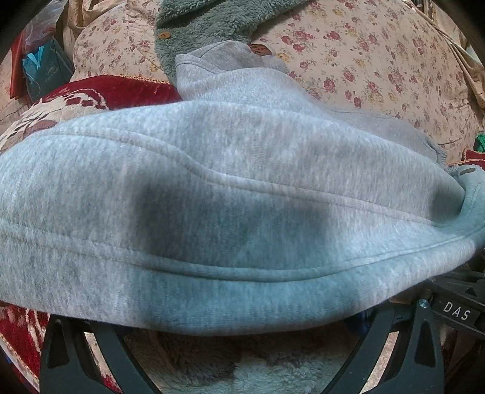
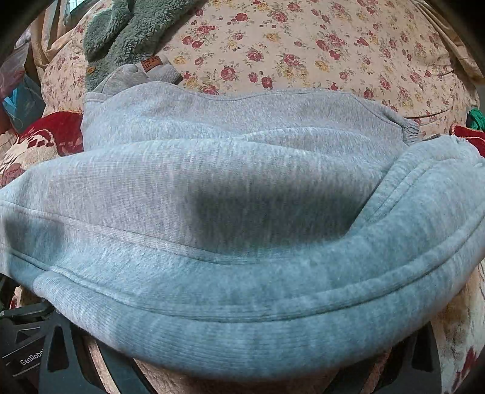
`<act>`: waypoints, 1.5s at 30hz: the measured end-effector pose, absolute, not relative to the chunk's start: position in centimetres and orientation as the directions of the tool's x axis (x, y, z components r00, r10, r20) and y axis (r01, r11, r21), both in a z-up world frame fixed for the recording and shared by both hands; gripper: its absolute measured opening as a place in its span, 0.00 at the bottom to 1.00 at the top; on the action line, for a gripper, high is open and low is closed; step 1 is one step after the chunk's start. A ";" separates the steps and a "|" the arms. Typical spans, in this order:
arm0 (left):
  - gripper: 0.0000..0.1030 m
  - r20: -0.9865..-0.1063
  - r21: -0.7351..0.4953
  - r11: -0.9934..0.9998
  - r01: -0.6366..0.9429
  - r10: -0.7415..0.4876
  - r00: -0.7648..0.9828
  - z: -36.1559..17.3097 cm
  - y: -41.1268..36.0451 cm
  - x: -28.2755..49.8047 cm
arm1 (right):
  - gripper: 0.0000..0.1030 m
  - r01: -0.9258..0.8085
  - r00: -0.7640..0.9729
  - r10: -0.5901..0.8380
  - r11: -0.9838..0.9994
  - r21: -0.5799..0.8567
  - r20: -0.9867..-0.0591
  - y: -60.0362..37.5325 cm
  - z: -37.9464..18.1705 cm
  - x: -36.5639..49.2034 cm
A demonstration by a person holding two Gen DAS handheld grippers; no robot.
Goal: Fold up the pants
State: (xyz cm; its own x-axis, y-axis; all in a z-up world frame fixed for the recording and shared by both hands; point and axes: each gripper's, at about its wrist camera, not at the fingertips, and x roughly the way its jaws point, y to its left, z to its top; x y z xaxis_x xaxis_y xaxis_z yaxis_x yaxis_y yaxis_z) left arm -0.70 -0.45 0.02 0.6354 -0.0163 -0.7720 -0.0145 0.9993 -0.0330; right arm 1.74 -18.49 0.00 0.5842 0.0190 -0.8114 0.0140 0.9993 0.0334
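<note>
Both claws hidden under grey pants (image 1: 230,194) near edge, floral sheet (image 2: 303,45) beyond

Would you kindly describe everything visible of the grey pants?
The grey pants are heathered sweatpants of soft, fleecy-looking knit with raised stitched seams. They lie bunched in thick folds over a floral bedspread, an elastic cuff showing at right. Their near edge drapes over both hand-held grippers' fingers, hiding the tips. A green fleece garment lies behind.
</note>
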 end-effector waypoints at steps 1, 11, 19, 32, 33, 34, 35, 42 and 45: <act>1.00 -0.772 -0.032 0.999 -0.015 -0.016 0.636 0.0 -0.5 -0.8 | 1.00 0.014 0.584 0.019 0.999 0.033 -0.811 -18.5 0.0 1.7; 1.00 -0.783 -0.029 0.999 -0.013 -0.015 0.622 0.1 -1.0 -0.3 | 1.00 0.000 0.581 0.029 0.999 0.035 -0.813 -18.7 0.0 1.8; 1.00 -0.820 -0.039 0.999 -0.004 -0.030 0.572 1.4 -0.4 -1.4 | 0.99 -0.188 0.558 0.177 0.978 0.085 -0.811 -20.4 1.5 0.4; 1.00 -0.715 -0.003 0.997 -0.076 0.051 0.697 7.9 -3.7 -7.0 | 0.99 -0.293 0.604 0.329 0.939 0.182 -0.726 -25.8 8.4 -5.3; 1.00 -0.707 -0.005 0.997 -0.074 0.049 0.706 8.3 -4.2 -7.3 | 0.99 -0.293 0.611 0.329 0.939 0.181 -0.720 -26.2 8.8 -5.5; 1.00 -0.702 -0.005 0.997 -0.074 0.049 0.711 8.6 -4.5 -7.6 | 1.00 -0.294 0.620 0.324 0.940 0.172 -0.715 -26.5 9.2 -5.7; 1.00 -0.695 -0.004 0.997 -0.072 0.049 0.717 8.9 -4.8 -7.8 | 1.00 -0.298 0.629 0.321 0.941 0.161 -0.708 -26.7 9.6 -6.0; 1.00 -0.673 -0.020 0.998 -0.060 0.031 0.739 10.2 -6.6 -8.6 | 1.00 -0.297 0.652 0.326 0.940 0.166 -0.685 -28.1 11.2 -6.9; 1.00 -0.664 -0.029 0.997 -0.071 0.034 0.747 10.8 -6.9 -8.9 | 1.00 -0.291 0.669 0.320 0.943 0.159 -0.670 -28.5 11.8 -7.3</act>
